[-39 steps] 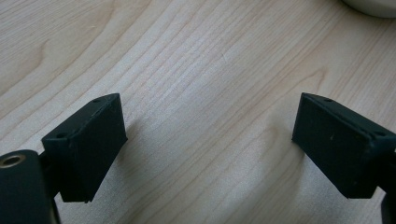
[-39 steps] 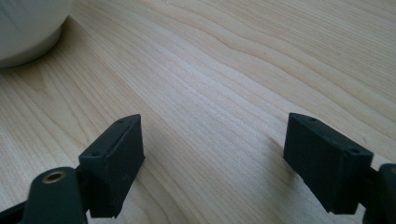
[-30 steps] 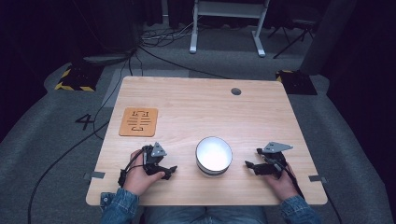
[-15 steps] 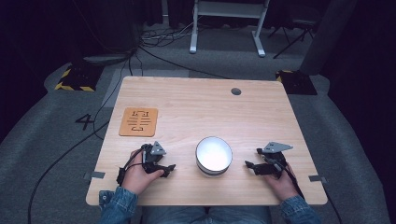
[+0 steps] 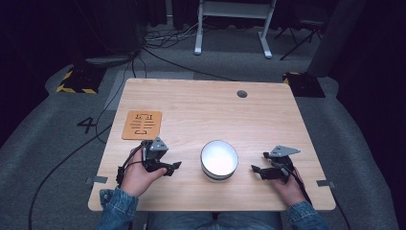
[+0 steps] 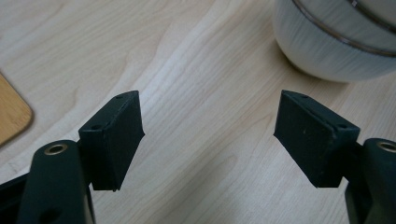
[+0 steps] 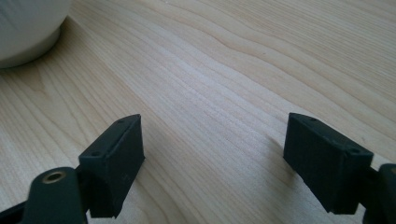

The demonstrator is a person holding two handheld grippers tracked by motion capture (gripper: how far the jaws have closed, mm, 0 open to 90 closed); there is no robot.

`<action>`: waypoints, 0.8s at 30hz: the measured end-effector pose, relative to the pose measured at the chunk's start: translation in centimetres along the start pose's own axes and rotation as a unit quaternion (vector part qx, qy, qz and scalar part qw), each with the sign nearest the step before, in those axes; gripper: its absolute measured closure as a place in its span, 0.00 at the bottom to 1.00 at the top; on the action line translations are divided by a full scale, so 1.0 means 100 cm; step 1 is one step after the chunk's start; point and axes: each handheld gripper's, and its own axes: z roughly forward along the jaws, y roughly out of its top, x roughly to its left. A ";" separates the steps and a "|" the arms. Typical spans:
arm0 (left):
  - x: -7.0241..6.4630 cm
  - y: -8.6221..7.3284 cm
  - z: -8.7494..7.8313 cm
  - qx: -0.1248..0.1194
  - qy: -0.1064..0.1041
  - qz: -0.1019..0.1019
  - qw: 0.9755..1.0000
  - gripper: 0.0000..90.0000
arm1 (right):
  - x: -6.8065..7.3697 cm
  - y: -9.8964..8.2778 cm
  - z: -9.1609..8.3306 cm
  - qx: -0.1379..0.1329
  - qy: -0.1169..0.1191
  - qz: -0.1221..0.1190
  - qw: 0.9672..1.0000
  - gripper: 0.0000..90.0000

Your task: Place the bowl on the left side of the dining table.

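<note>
A white bowl [image 5: 219, 158] stands on the wooden table [image 5: 201, 110], near the front, between both hands. My left gripper [image 5: 173, 167] hovers left of the bowl and points toward it. Its jaws have just been opening and nothing lies between them. In the left gripper view the gripper [image 6: 208, 133] is open over bare wood, with the bowl [image 6: 336, 42] ahead at the upper right. My right gripper [image 5: 257, 171] rests right of the bowl, open and empty. In the right gripper view the gripper [image 7: 212, 158] frames bare tabletop, and the bowl [image 7: 28, 28] sits at the upper left.
A thin orange board with dark cut-outs [image 5: 142, 125] lies at the table's left, behind my left hand; its corner [image 6: 11, 112] peeks into the left gripper view. A round cable hole [image 5: 242, 94] sits near the far edge. Cables and a stand's legs are on the floor beyond.
My left hand has lifted a little off the table, and its gripper now hangs higher beside the bowl. The right hand and the bowl have not moved.
</note>
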 end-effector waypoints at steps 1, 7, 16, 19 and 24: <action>-0.001 0.002 -0.002 -0.002 0.003 0.006 1.000 0.27 | 0.000 0.000 0.000 0.000 0.000 0.000 1.000 0.22; -0.003 0.020 -0.008 -0.012 0.003 -0.014 1.000 0.33 | 0.000 0.000 0.000 0.001 -0.003 0.001 1.000 0.22; -0.011 0.048 -0.019 -0.032 -0.012 0.001 0.999 0.37 | 0.000 0.000 0.000 0.002 -0.004 0.003 1.000 0.22; -0.014 0.055 -0.022 -0.050 -0.022 -0.001 0.998 0.38 | 0.000 0.000 0.000 0.001 -0.004 0.004 1.000 0.22; -0.019 0.069 -0.024 -0.054 -0.027 0.015 0.998 0.39 | 0.000 0.000 0.000 0.001 -0.005 0.004 1.000 0.22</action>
